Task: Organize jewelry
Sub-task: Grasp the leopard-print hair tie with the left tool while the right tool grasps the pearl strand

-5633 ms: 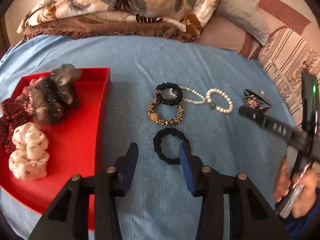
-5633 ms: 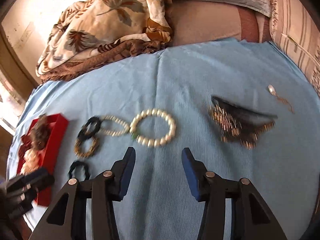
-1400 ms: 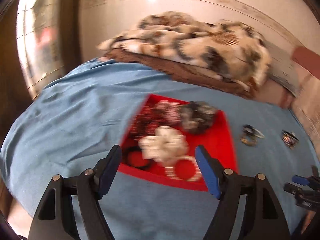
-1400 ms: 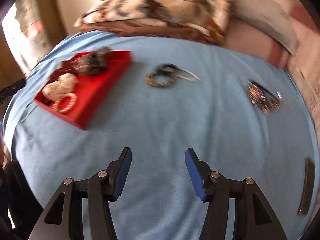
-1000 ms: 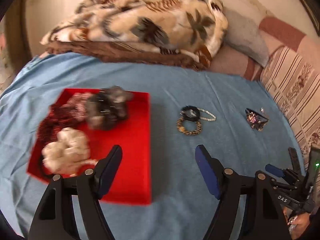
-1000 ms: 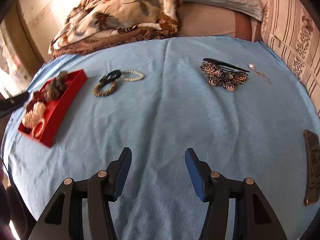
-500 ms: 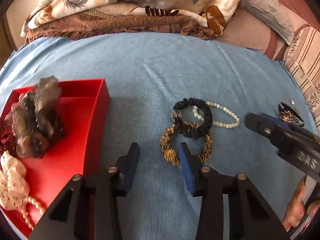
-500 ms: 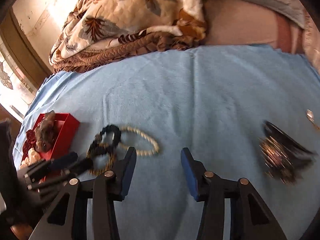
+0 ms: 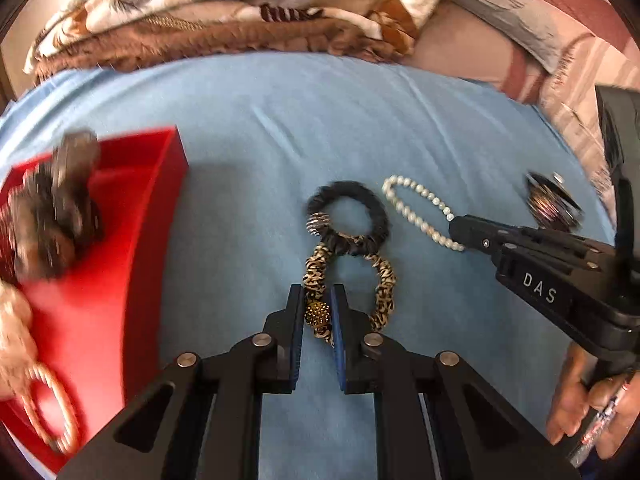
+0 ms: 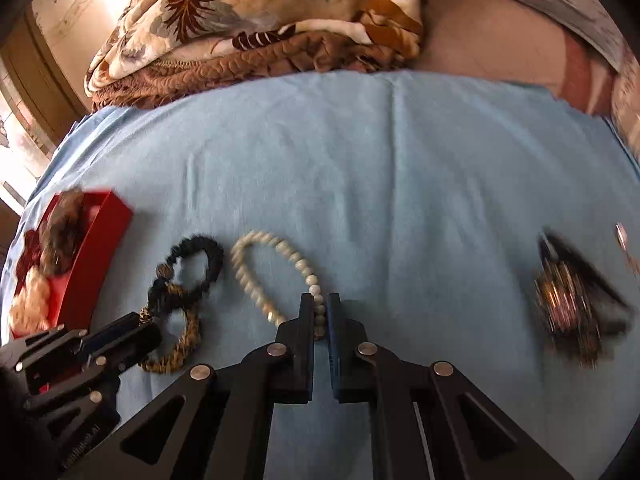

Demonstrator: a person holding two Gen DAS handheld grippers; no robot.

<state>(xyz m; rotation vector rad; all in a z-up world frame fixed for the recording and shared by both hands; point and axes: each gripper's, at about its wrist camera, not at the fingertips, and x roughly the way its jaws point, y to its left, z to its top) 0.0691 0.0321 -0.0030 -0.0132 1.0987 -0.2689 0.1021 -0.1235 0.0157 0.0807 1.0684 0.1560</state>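
Note:
On the blue sheet, a leopard-print scrunchie (image 9: pixel 386 284) with a gold bead lies linked under a black scrunchie (image 9: pixel 376 216). My left gripper (image 9: pixel 317 292) points down at it, its jaws closing with the bead end pinched between the blue pads. A white pearl bracelet (image 10: pixel 248 276) lies just right of the scrunchies. My right gripper (image 10: pixel 320 300) has its jaws closing tight on the bracelet's near end. The red tray (image 9: pixel 120 280) at the left holds several scrunchies and a bead ring.
A beaded hair clip (image 10: pixel 568 300) lies on the sheet to the right, with a small pendant beside it. A folded leaf-print blanket (image 9: pixel 224 8) and pillows line the far edge. A hand (image 9: pixel 592 412) holds the right tool's handle.
Both grippers went from open to closed. The left came down onto the leopard scrunchie's bead end; the right moved onto the pearl bracelet's near end.

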